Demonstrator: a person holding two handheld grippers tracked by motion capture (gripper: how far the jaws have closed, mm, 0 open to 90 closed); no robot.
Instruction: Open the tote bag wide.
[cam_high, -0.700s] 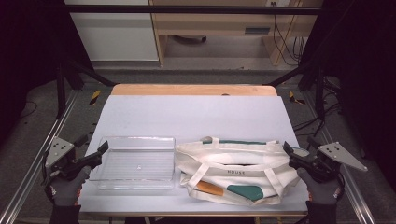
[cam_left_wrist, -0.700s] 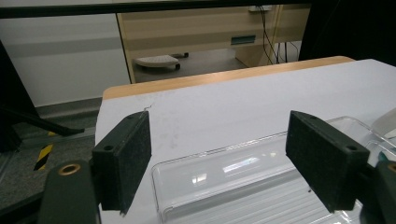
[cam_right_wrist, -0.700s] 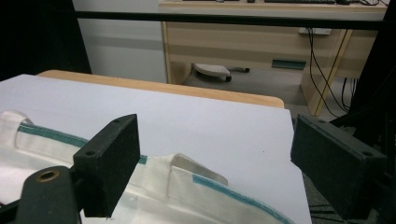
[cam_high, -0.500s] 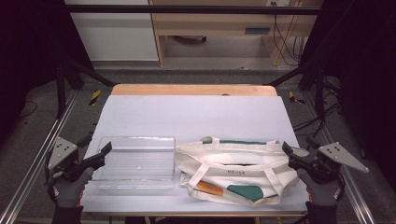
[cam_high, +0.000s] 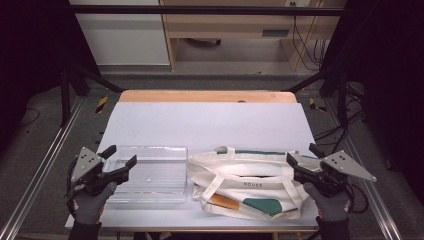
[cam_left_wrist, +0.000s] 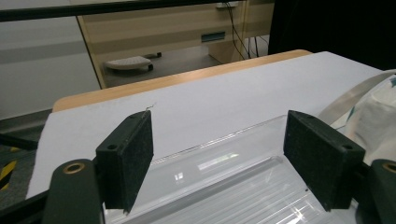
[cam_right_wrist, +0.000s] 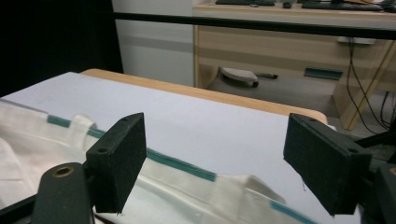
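Nearest the person, both gloved hands are easing inward from the table's side edges — compared with a moment ago, the left gripper (cam_high: 121, 159) is sitting a little closer over the near-left end of the clear plastic tray (cam_high: 150, 172), and the right gripper (cam_high: 302, 159) is edging toward the right end of the cream tote bag (cam_high: 247, 182). Both sets of jaws are standing wide apart, gripping nothing. In the left gripper view the tray's far rim (cam_left_wrist: 224, 140) is running between and just beyond the pads (cam_left_wrist: 126, 154), untouched. In the right gripper view the bag's green-trimmed opening (cam_right_wrist: 182, 165) is lying below and between the pads (cam_right_wrist: 322, 158), also untouched. That suggests the approach is only beginning — probably toward opening the bag and loading the tray. Beyond the fingers, the white table cover (cam_high: 210, 120) is stretching to the wooden far edge (cam_high: 207, 96).
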